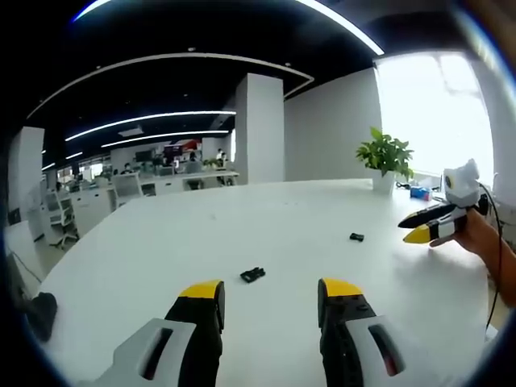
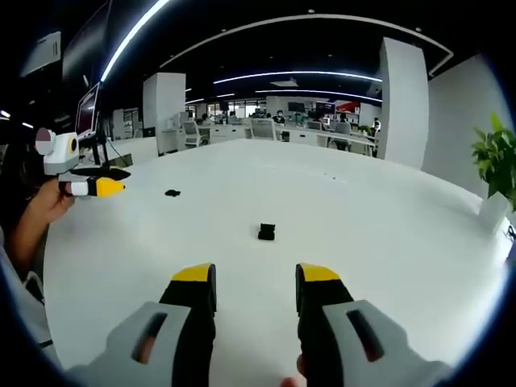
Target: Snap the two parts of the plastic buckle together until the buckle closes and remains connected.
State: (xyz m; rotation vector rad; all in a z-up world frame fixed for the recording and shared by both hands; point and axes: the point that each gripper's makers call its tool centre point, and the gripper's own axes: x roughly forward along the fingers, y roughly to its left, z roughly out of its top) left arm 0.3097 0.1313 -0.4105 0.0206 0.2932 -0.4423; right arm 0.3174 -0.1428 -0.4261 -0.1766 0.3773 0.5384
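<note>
On white table (image 1: 161, 242), two black buckle halves lying well apart, none clipped. Left gripper (image 1: 270, 294) jaws apart, empty; nearer buckle half (image 1: 252, 274) just ahead at 12 o'clock, long axis roughly crosswise, slightly skewed. Right gripper (image 2: 254, 278) jaws apart, empty; other buckle half (image 2: 267, 232) ahead at 12 o'clock. Each half nearest its own gripper; probably straight reach, one per hand.

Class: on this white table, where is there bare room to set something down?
Most of the table is bare: the wide stretch between the two buckle halves and the far edge. The plant corner is most crowded.
</note>
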